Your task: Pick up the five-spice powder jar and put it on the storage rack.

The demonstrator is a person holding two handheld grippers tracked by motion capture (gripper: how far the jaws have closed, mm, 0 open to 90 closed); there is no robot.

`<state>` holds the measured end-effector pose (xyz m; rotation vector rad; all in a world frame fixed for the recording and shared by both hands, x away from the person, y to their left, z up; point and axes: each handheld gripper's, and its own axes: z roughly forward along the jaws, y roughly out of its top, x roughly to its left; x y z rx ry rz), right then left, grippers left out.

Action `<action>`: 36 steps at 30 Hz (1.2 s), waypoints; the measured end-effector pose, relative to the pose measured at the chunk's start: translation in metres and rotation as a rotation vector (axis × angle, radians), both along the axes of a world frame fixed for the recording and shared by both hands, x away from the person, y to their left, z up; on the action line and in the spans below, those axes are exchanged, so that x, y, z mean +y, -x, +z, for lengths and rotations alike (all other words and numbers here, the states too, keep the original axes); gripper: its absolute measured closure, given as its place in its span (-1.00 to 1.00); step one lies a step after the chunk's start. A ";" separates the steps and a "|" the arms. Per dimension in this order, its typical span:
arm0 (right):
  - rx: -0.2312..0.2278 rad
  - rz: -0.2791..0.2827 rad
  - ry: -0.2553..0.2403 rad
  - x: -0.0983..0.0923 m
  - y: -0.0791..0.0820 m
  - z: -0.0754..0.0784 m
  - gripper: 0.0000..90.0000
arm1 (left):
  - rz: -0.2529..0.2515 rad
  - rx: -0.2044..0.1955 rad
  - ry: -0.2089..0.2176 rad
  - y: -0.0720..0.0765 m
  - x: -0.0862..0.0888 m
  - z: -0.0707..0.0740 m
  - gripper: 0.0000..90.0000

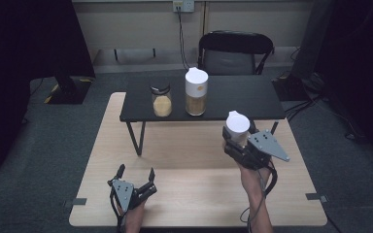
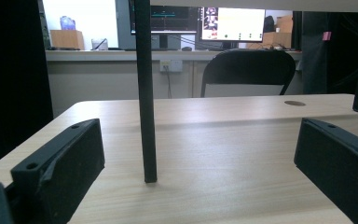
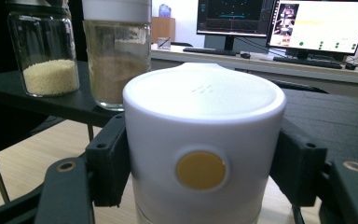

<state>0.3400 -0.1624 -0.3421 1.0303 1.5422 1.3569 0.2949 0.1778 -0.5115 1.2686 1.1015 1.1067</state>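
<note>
A white-lidded jar (image 1: 237,127) is being gripped by the right gripper (image 1: 239,141), above the wooden table (image 1: 194,194) and just in front of the black shelf (image 1: 238,97). In the right gripper view, this jar (image 3: 200,140) is being clamped between the two black jaws, one pressed against each side of the white lid, whose yellow dot is turned toward the camera; the jar is being held upright. Its contents cannot be told.

The left gripper (image 1: 136,175) is being held low near the table's near edge, well apart from the jar. In the left gripper view its jaws are being kept spread, with nothing between them but bare tabletop and a thin black shelf leg (image 2: 146,93) farther off.

Three jars are being shown in all: one in the grip and two standing side by side on the shelf. Of the latter, a small clear jar (image 1: 161,100) with a dark lid is being shown partly filled with pale yellow grains, and a taller jar (image 1: 195,91) with a white lid is being shown holding a brownish powder.

One chair (image 1: 235,52) is being shown beyond the shelf.
</note>
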 end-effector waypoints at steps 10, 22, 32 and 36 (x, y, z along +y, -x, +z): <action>-0.008 0.002 0.003 0.000 -0.005 0.013 -0.33 | 0.000 0.000 0.000 0.000 0.000 0.000 -0.97; -0.014 0.010 -0.004 -0.001 -0.013 0.029 -0.33 | 0.000 0.000 0.000 0.000 0.000 0.000 -0.97; -0.013 0.011 0.015 0.003 -0.022 0.046 -0.33 | 0.002 0.000 0.000 0.000 0.000 0.000 -0.97; -0.012 0.014 0.015 0.003 -0.026 0.053 -0.33 | 0.002 0.000 0.000 0.000 0.000 0.000 -0.97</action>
